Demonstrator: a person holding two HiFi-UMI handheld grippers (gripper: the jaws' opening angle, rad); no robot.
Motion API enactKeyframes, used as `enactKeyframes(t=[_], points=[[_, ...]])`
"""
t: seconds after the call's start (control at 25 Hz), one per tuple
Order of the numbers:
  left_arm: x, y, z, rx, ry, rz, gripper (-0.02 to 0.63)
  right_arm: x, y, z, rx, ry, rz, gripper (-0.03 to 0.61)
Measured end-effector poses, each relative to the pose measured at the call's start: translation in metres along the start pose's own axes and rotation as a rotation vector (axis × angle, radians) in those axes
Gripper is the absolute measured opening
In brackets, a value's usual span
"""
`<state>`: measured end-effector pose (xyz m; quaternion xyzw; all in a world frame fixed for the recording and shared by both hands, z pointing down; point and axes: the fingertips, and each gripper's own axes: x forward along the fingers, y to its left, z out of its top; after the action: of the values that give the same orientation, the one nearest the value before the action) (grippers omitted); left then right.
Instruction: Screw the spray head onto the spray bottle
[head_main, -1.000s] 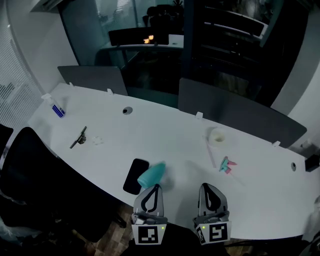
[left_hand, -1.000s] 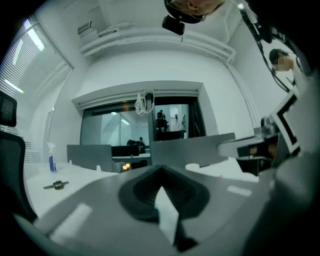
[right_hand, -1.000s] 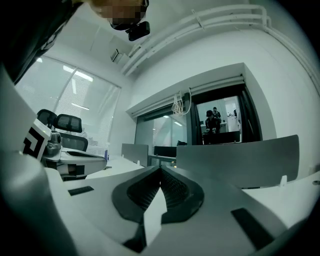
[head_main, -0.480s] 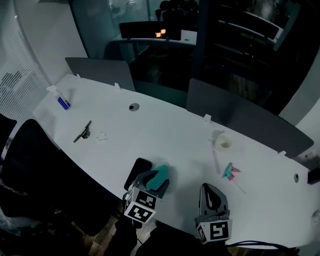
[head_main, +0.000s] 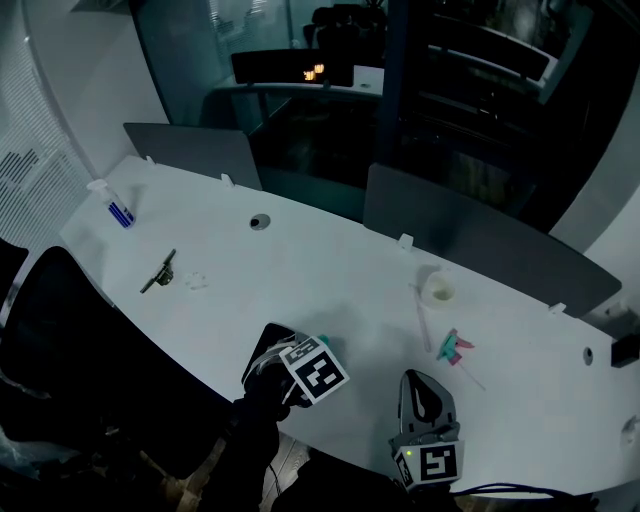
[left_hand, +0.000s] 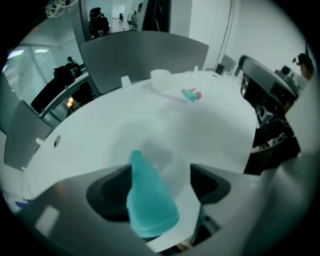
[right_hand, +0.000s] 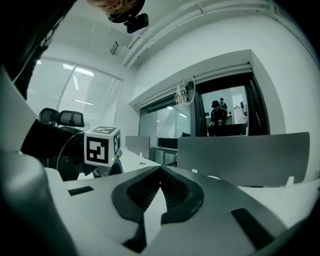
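A teal spray bottle (left_hand: 147, 200) lies on the white table (head_main: 340, 270) between the jaws of my left gripper (left_hand: 160, 172). It rests against the left jaw, with a gap to the right jaw. The jaws are opening and the pads do not press on it. In the head view the left gripper's marker cube (head_main: 320, 370) covers the bottle. The teal and pink spray head (head_main: 455, 349) lies to the right, seen ahead of the left jaws as the spray head (left_hand: 191, 94). My right gripper (head_main: 424, 395) rests shut and empty at the near edge.
A black phone (head_main: 268, 345) lies just left of the left gripper. A tape roll (head_main: 438, 287) and a thin white tube (head_main: 424, 318) lie near the spray head. At the far left are a black tool (head_main: 158, 272) and a small bottle (head_main: 112, 205). Grey dividers (head_main: 470, 235) line the far edge.
My left gripper swung over the bottle, turned to point right along the table, and went from shut to open around it. The right gripper stayed put.
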<state>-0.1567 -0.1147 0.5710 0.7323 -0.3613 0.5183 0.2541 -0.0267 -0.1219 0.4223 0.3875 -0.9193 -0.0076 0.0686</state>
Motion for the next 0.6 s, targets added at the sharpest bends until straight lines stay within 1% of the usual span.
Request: enactKeyframes(t=[0.04,0.12,0.2,0.28,0.32,0.36,0.44,0.6], points=[[0.004,0.001,-0.002,0.014,0.04,-0.004,0.367,0.0,-0.001,0.0,-0.001,0.002,-0.002,0.005],[0.01,0.007,-0.005,0.014,0.109,0.008,0.364,-0.001,-0.002,0.001,-0.003,0.001,-0.004,0.005],[0.014,0.014,-0.012,0.018,0.189,0.013,0.338,-0.001,-0.002,0.003,-0.007,0.0,-0.007,0.005],[0.022,0.015,-0.022,0.018,0.266,-0.011,0.309,-0.002,-0.003,0.003,-0.008,0.0,-0.009,0.005],[0.027,0.014,-0.027,0.014,0.291,-0.028,0.307,-0.002,-0.004,0.003,-0.007,0.0,-0.011,0.005],[0.031,0.012,-0.032,0.008,0.309,-0.041,0.299,-0.002,-0.004,0.003,-0.008,0.0,-0.012,0.005],[0.037,0.009,-0.041,0.009,0.336,-0.05,0.305,-0.002,-0.005,0.004,-0.011,-0.004,-0.016,0.005],[0.026,0.011,-0.045,0.053,0.351,-0.048,0.31,-0.001,-0.008,0.004,-0.004,-0.009,-0.033,0.005]])
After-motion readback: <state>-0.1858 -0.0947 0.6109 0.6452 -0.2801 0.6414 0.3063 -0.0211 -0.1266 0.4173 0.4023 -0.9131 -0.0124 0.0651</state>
